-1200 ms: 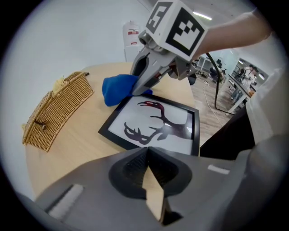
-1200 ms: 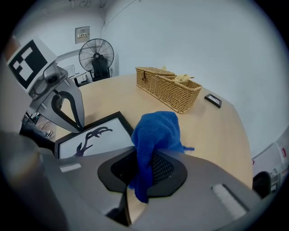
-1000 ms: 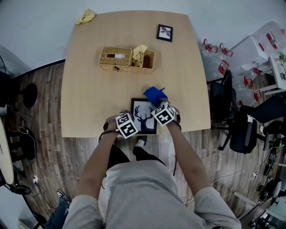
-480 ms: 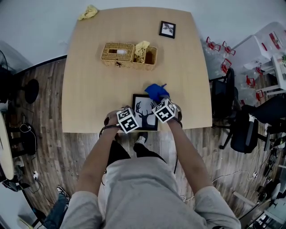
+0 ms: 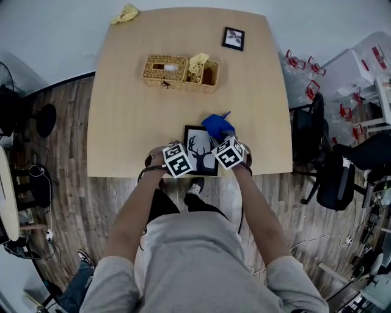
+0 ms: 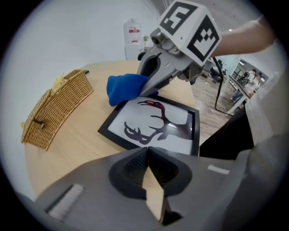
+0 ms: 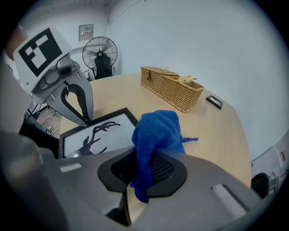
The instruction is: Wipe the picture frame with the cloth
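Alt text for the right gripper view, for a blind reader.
The right hand-held gripper is shut on a blue cloth near a corner of a picture frame showing a deer silhouette, flat on the table. The left hand-held gripper is at the frame's edge; a wicker basket stands behind.

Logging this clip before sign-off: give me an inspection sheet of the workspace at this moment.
Surface: light wooden table.
Job's things: deer picture frame flat at the near edge; blue cloth at its far right corner, contact unclear.
Clutter: wicker basket holding a yellow cloth; small picture frame and second yellow cloth near the far corners.
Grippers: left gripper shut, empty, at the frame's left side; right gripper shut on the blue cloth.
Cables: loose cables on the floor, both sides.
Surroundings: office chairs at right; standing fan.
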A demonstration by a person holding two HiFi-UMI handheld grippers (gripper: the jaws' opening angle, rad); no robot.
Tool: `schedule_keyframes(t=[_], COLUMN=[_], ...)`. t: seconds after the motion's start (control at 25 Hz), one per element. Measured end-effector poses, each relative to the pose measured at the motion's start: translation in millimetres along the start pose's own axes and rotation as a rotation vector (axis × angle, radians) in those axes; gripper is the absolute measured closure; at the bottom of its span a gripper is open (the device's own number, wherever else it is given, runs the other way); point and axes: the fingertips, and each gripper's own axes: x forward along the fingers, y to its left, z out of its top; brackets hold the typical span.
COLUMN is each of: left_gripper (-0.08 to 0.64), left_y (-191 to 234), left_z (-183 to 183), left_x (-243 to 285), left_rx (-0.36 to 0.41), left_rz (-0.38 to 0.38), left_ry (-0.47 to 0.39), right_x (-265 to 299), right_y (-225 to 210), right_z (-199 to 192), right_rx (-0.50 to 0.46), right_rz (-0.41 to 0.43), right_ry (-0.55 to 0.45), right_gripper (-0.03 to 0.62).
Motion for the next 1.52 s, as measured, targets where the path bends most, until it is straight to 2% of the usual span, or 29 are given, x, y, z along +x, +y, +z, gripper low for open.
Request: schedule_keyframes(t=[1.52], left_gripper=[0.506], left_y=[0.3], left_z=[-0.7], left_x=[-1.3], left_rx=[0.006], left_rz=[0.002], left_ry=[0.011], right_x=[-28.9], right_y=[47.4], right_z=[-39.7], right_rx=[-0.031], right_rz=[0.002], right_ry=[-0.029], right_gripper=[0.548])
